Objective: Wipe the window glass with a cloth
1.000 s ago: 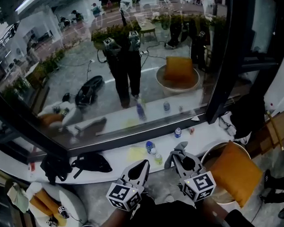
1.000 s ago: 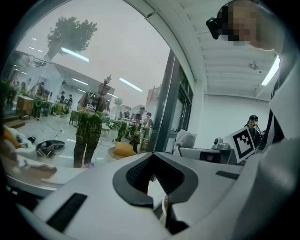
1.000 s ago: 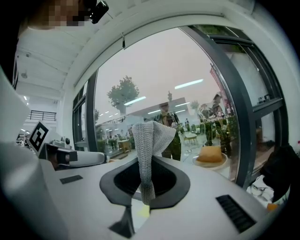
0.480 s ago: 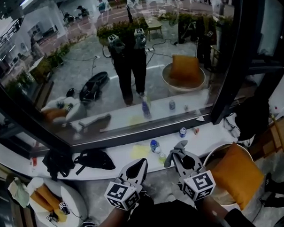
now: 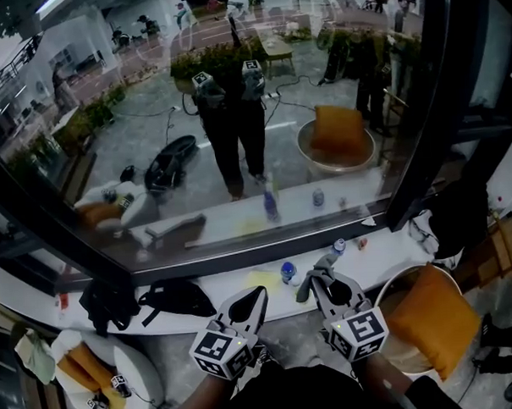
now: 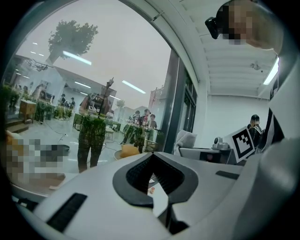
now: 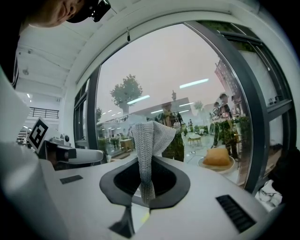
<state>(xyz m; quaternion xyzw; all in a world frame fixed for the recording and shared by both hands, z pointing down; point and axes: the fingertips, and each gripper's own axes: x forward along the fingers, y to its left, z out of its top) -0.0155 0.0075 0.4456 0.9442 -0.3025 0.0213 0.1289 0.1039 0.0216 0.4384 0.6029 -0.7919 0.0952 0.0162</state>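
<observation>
The big window glass point(image 5: 235, 115) fills the upper head view and mirrors a person holding both grippers. My right gripper point(image 5: 320, 280) is low at centre-right, shut on a grey knitted cloth point(image 5: 324, 267). In the right gripper view the cloth point(image 7: 150, 138) stands up out of the closed jaws of the right gripper point(image 7: 148, 161), with the glass point(image 7: 187, 108) a short way ahead. My left gripper point(image 5: 258, 296) hangs beside it at centre-left, jaws together and holding nothing. In its own view the left gripper point(image 6: 153, 157) points at the glass point(image 6: 70, 93) from a distance.
A white sill point(image 5: 368, 252) runs under the glass with a yellow cloth point(image 5: 261, 280), small bottles point(image 5: 288, 272) and a black bag point(image 5: 171, 298) on it. A dark frame post point(image 5: 421, 107) stands at the right. An orange cushion point(image 5: 426, 315) in a round basket lies at lower right.
The head view has drifted, so the sill, bottles and reflection sit slightly further right. Both grippers keep the same pose and spacing, the cloth still in the right one.
</observation>
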